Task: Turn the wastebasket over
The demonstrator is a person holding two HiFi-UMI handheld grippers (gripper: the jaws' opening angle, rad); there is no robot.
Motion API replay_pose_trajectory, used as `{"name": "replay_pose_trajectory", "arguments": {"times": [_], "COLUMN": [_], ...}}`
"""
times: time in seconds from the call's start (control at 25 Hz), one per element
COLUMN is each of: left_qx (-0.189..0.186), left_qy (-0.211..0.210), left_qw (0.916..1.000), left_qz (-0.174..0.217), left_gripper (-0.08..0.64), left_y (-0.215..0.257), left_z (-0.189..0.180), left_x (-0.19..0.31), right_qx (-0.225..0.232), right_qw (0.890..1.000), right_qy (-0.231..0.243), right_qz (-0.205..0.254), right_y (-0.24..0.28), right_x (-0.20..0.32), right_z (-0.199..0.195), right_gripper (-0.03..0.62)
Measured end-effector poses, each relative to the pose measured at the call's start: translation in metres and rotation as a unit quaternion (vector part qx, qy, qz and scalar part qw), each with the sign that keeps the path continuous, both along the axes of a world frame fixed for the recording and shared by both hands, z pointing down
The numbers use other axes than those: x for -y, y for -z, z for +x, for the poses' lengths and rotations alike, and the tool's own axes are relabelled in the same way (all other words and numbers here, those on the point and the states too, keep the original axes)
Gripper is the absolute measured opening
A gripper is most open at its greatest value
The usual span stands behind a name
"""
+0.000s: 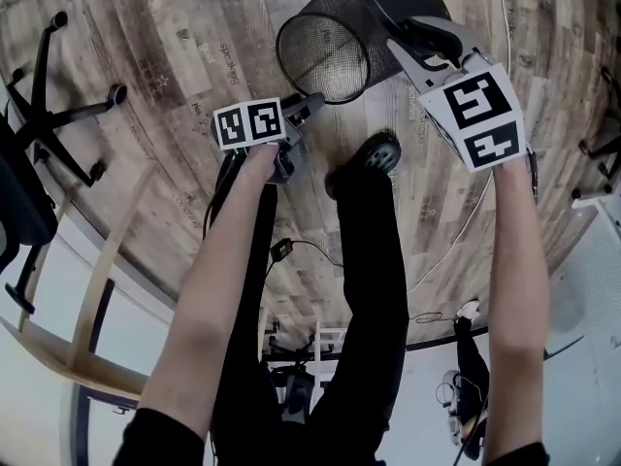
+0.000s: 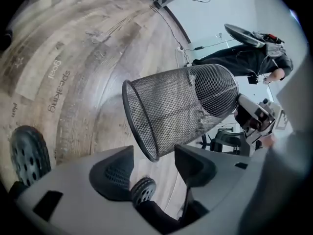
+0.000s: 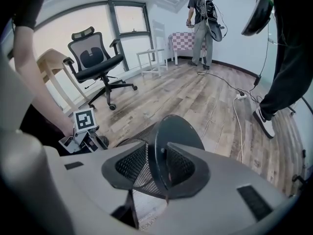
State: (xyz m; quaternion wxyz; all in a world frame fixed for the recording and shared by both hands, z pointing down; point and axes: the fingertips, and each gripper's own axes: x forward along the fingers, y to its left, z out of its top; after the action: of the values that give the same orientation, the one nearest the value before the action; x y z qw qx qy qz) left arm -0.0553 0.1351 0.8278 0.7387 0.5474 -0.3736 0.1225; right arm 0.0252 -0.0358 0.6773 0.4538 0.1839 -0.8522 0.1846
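We see the wastebasket (image 1: 325, 51) tipped on its side. Its open mouth is turned toward our left tongs (image 1: 312, 100), and its flat bottom is by our right tongs (image 1: 403, 39). We cannot tell if it touches the floor.

Our right tongs (image 3: 159, 168) are pinching the wastebasket (image 3: 178, 131) at the edge of its bottom. One jaw is on the netting side and one is on the flat side. Our left tongs (image 2: 154, 155) are spread wide and hold nothing. The round rim of the wastebasket (image 2: 181, 106) hangs just in front of their tips and does not touch the pads.

There is lots of bare wooden floor (image 1: 175, 47) past the wastebasket and on both sides of it. Our shoe (image 1: 376, 151) is near the wastebasket, on the side closest to us. A black office chair (image 3: 95, 58) on wheels stands well away from the wastebasket. A thin cable (image 3: 234, 109) lies on the floor, also well apart from it.

The wastebasket is made of black wire netting with tiny holes, and we can see through it. It is round, wide at the mouth and smaller at the bottom. A smooth thin ring goes around the mouth. The bottom is a flat, solid, dark circle. The floor is grey-brown planks with streaky lines. The tongs are smooth grey plastic with dark, bumpy pads.
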Motion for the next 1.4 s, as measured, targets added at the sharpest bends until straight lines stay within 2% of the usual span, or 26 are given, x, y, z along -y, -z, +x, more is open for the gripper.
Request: {"name": "replay_pose_trajectory", "arguments": {"times": [0.2,0.32,0.44,0.6,0.8,0.96,1.08,1.4], "left_qx": [0.004,0.009,-0.002,-0.023,-0.029,-0.044,-0.047,-0.018], "left_qy": [0.017,0.013,0.009,0.023,0.037,0.059,0.071,0.068], "left_qw": [0.9998,0.9998,0.9994,0.9971,0.9902,0.9847,0.9833,0.9883], "left_qz": [0.004,0.016,0.033,0.069,0.131,0.158,0.160,0.135], "left_gripper": [0.270,0.270,0.270,0.270,0.272,0.290,0.298,0.299], "left_y": [0.014,0.029,0.050,0.081,0.119,0.144,0.152,0.140], "left_z": [-0.016,-0.026,-0.027,-0.022,-0.011,0.004,0.012,0.025], "left_x": [-0.002,-0.004,0.001,0.030,0.078,0.109,0.119,0.121], "right_qx": [-0.002,0.005,0.012,0.018,0.018,0.024,0.030,0.043], "right_qw": [1.000,1.000,1.000,1.000,1.000,1.000,0.999,0.999], "right_qy": [0.012,0.007,0.001,-0.005,-0.006,-0.005,-0.007,-0.004], "right_qz": [-0.001,-0.004,-0.009,-0.009,-0.006,-0.011,-0.014,-0.025], "right_y": [0.001,0.001,0.002,0.003,0.003,0.004,0.005,0.005], "right_x": [-0.011,-0.019,-0.026,-0.034,-0.046,-0.053,-0.058,-0.066], "right_z": [-0.004,-0.005,-0.005,-0.006,-0.008,-0.010,-0.013,-0.019], "right_gripper": [0.143,0.140,0.135,0.135,0.135,0.132,0.129,0.127]}}
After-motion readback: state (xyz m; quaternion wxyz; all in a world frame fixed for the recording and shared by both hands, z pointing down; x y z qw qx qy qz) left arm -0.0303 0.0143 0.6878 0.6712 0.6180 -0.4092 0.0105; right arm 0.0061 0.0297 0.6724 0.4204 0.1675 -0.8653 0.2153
